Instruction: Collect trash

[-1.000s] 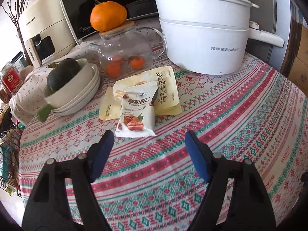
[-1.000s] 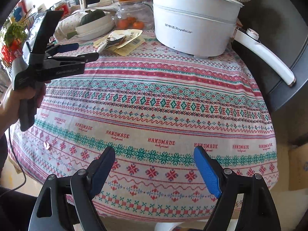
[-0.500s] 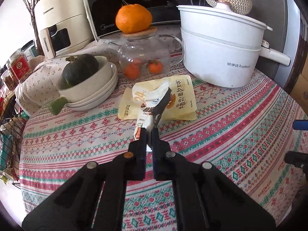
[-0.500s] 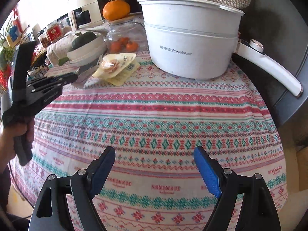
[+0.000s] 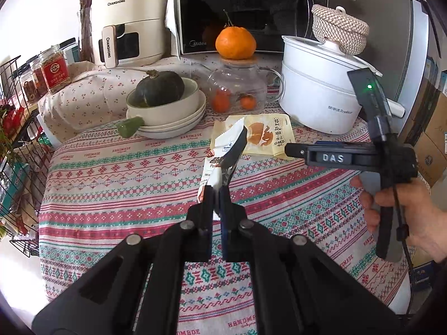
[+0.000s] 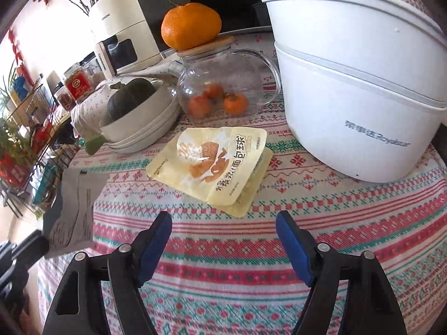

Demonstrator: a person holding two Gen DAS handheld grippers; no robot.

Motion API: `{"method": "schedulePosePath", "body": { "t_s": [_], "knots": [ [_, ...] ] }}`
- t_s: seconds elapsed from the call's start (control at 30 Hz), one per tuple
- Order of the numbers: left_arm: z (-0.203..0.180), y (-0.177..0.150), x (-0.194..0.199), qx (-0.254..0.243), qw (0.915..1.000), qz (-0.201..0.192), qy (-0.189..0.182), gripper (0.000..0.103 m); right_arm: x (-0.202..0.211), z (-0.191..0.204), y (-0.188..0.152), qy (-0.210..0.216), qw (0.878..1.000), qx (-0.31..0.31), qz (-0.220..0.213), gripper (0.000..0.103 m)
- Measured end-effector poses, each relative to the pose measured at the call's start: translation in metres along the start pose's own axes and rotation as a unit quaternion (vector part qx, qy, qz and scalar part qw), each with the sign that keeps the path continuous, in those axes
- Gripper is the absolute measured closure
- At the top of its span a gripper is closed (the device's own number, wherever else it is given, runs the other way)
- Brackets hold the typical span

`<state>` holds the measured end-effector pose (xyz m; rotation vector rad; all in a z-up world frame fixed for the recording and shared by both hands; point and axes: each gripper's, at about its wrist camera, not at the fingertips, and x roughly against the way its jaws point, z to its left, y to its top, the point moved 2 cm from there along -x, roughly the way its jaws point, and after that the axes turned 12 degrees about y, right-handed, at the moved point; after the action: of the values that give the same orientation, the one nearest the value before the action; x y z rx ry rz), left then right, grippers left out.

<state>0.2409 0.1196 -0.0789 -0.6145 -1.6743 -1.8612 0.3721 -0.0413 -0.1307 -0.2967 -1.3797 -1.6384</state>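
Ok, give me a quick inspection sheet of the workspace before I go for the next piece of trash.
Surface: round table under a patterned cloth.
Job's things: white snack wrapper lifted off the cloth; yellow pouches lying flat, stacked.
Clutter: white pot, glass teapot with an orange on its lid, squash in stacked bowls.
Grippers: left tool shut on the wrapper; right tool open, short of the pouches.
Cables: black cord down the right handle.
Surroundings: microwave, wire rack.
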Motion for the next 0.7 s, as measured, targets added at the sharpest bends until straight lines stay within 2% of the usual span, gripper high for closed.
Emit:
{"method": "schedulePosePath", "body": {
  "t_s": [0.1, 0.2, 0.23, 0.27, 0.43, 0.7],
  "knots": [
    [0.008, -0.003, -0.004, 0.007, 0.9999, 0.009, 0.002, 0.098, -0.022, -0.002, 0.005, -0.008, 1.0, -0.012, 0.008, 0.049],
    [0.018, -0.006, -0.008, 0.018, 0.9997, 0.018, 0.006, 0.098, -0.039, 0.0, 0.007, -0.014, 1.0, -0.005, 0.022, 0.073],
    [0.02, -0.007, -0.008, 0.022, 0.9995, 0.021, 0.007, 0.098, -0.041, 0.002, 0.006, -0.012, 1.0, -0.001, 0.024, 0.086],
    [0.023, -0.008, -0.009, 0.026, 0.9993, 0.025, 0.007, 0.098, -0.043, 0.003, 0.006, -0.008, 1.0, 0.001, 0.024, 0.092],
    [0.027, -0.012, -0.005, 0.032, 0.9989, 0.034, 0.011, 0.098, -0.025, 0.007, 0.003, 0.002, 1.0, 0.001, 0.01, 0.098],
    [0.013, -0.005, 0.027, 0.02, 0.9996, 0.019, 0.005, 0.098, 0.05, 0.013, -0.017, 0.011, 0.999, 0.036, 0.004, 0.101]
  ]
}}
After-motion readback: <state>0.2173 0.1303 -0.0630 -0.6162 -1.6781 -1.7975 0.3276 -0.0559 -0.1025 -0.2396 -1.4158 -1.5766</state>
